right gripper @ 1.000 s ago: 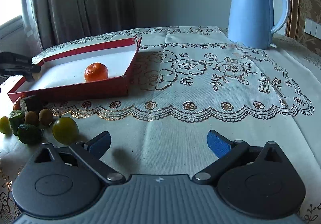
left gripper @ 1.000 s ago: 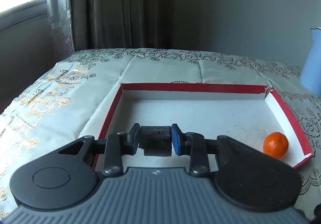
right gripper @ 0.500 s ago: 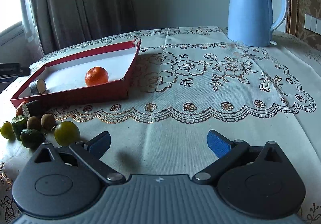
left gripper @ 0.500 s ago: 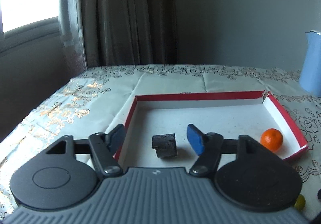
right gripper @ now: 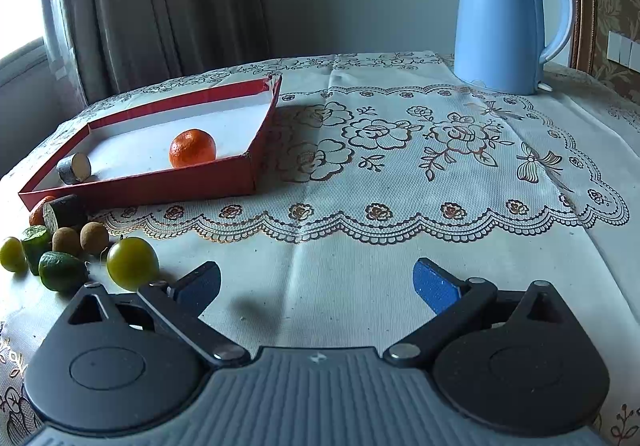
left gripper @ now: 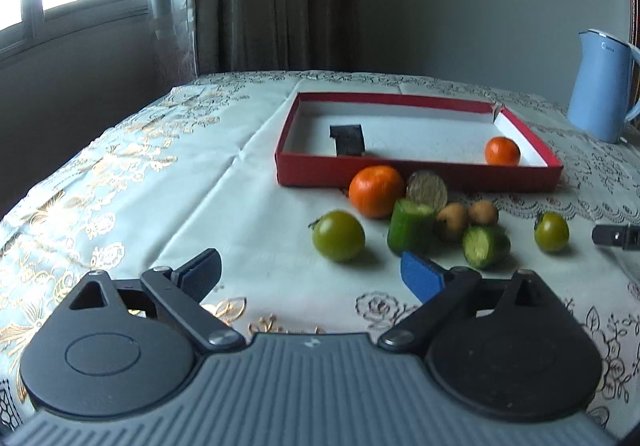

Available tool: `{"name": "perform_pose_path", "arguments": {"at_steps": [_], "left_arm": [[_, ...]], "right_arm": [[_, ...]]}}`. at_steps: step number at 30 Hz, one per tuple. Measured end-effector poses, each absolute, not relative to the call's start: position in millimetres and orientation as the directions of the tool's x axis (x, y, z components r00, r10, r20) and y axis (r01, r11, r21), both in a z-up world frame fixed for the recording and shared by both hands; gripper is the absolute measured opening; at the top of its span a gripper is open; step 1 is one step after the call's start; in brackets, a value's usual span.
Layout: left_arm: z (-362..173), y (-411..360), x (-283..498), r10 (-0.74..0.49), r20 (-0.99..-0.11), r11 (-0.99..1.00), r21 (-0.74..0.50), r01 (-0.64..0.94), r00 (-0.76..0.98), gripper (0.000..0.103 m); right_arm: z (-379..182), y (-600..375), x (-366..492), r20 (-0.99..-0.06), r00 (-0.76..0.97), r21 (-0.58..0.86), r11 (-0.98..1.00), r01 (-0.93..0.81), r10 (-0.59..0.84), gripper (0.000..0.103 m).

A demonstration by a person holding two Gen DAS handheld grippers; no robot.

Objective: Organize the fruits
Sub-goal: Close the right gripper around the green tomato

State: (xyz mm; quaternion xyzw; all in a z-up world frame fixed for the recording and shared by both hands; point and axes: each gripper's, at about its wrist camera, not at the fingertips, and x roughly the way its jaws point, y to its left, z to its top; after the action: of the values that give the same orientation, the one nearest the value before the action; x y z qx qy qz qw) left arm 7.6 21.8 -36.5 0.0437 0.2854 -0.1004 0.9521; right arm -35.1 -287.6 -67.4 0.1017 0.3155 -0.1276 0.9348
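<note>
Red box (left gripper: 416, 176) on the tabletop (left gripper: 256, 246), holding one tangerine (left gripper: 502, 151) and a dark cut chunk (left gripper: 349, 140).

Left outside along the box's near wall: a second tangerine (left gripper: 376, 191), a dark-skinned chunk (left gripper: 427, 188), two green cucumber pieces (left gripper: 411, 232), two small brown fruits (left gripper: 483, 212) and two green tomatoes (left gripper: 338, 235). Compared with a second ago: dark chunk no longer clamped but lying free in the box; left gripper (left gripper: 310, 272) pulled back from the box, fingers just opened wide with only cloth between them. Right gripper (right gripper: 316, 282) unmoved, fingers spread wide and empty, blue kettle (right gripper: 500, 22) standing beyond.
</note>
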Motion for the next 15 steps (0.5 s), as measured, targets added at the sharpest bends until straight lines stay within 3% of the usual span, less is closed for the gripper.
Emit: {"name": "perform_pose_path", "arguments": {"at_steps": [6,15], "left_arm": [[-50,30,-8,-0.185,-0.551,0.971,0.027,0.239,0.814,0.097],[-58,32,-6,-0.190,-0.523,0.972,0.022,0.235,0.831,0.103]], "right_arm": [[-67,-289,-37,-0.604,0.781,0.134,0.946,0.297,-0.159,0.103],[-52,-259,-52,-0.480,0.873,0.110,0.981,0.158,-0.087,0.102]]}}
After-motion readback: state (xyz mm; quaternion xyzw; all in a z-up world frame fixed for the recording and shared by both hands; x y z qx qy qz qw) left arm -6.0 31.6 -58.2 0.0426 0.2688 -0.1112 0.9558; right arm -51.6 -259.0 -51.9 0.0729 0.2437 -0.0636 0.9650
